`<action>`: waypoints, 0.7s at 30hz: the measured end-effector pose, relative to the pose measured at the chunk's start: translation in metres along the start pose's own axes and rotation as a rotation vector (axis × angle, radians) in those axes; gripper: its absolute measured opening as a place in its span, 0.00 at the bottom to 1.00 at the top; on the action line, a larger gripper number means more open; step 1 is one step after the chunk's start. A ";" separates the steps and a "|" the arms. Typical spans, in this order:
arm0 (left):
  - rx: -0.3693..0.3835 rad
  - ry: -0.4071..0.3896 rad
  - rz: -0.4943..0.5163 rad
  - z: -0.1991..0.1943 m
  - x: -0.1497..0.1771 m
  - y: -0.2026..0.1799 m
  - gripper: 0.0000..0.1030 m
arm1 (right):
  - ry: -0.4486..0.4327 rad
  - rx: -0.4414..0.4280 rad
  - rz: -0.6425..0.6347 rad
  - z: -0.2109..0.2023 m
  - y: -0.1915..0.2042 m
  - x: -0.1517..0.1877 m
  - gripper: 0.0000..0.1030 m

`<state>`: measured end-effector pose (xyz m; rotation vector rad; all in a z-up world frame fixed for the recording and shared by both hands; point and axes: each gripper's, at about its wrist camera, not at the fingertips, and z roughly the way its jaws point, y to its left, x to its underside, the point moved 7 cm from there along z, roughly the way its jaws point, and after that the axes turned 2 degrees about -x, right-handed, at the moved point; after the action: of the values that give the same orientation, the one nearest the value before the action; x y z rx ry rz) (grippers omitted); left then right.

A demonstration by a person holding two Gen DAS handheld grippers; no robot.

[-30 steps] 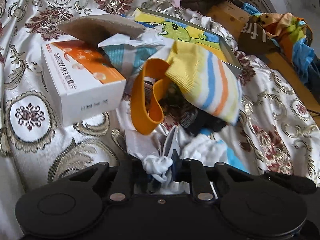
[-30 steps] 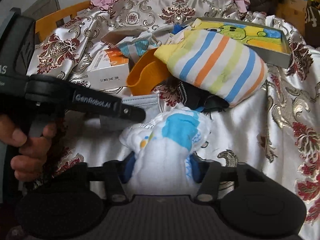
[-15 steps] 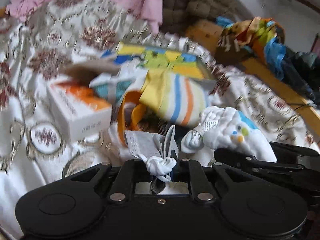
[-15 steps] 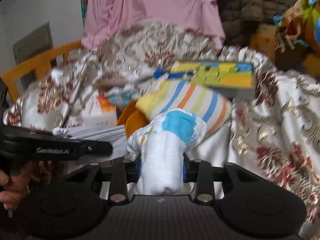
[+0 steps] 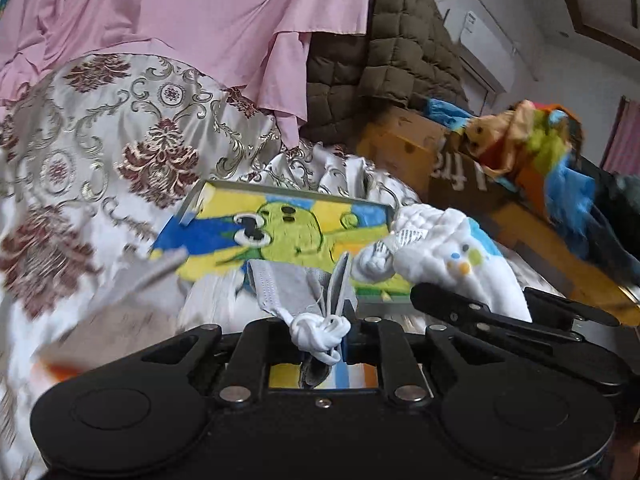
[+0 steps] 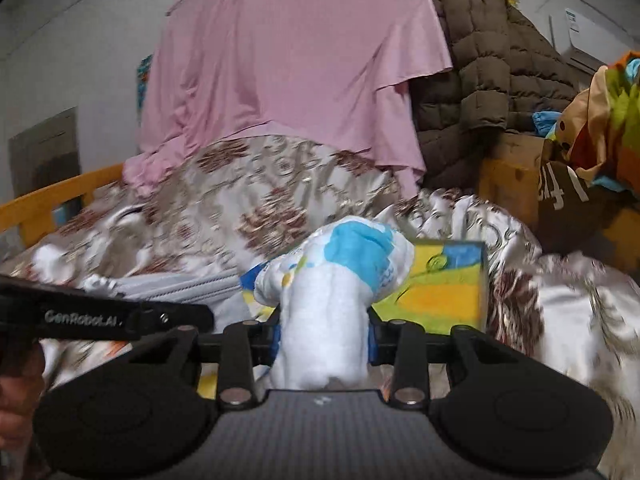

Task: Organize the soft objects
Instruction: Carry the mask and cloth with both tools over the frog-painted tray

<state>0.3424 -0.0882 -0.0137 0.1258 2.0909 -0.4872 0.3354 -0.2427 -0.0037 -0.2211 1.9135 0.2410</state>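
While both tools are lifted above the bed, the left gripper [image 5: 325, 338] is clamped on a pleated grey face mask [image 5: 288, 290], whose knotted white ear loop [image 5: 318, 334] bunches between the black fingers. Just right of it, the right gripper [image 6: 323, 338] pinches the soft white body of a rolled sock [image 6: 332, 280]; its ribbed, puffy top carries a blue patch and small yellow, green and blue dots. From the left wrist view the same sock [image 5: 452, 260] shows above the other tool's black arms. Both pieces hang over the near edge of a shallow grey-rimmed tray [image 5: 288, 194] lined with a fuzzy yellow, blue and green cartoon towel [image 5: 280, 236]. Below the tray spreads a glossy white bedspread [image 5: 100, 128] with maroon and gold damask figures. A smooth pink sheet [image 6: 288, 60] and a brown quilted jacket [image 6: 492, 64] drape behind; cardboard boxes [image 5: 404, 144] with bright clothing stand at right. Motion blur smears the bedspread's left part, and the sock's lower end is hidden by the gripper body.
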 end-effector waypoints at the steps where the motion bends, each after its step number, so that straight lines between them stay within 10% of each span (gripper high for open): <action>1: -0.006 0.004 -0.010 0.018 -0.008 0.001 0.16 | 0.002 0.003 0.014 0.012 -0.009 -0.001 0.39; 11: -0.051 0.074 -0.065 0.160 -0.045 0.010 0.16 | 0.074 0.057 0.159 0.117 -0.091 0.009 0.39; 21: -0.091 0.228 -0.150 0.216 -0.032 0.025 0.18 | 0.190 0.101 0.181 0.153 -0.107 0.031 0.46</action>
<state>0.5375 -0.1460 -0.0958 -0.0307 2.3532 -0.4844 0.4915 -0.3048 -0.0918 -0.0023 2.1305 0.2500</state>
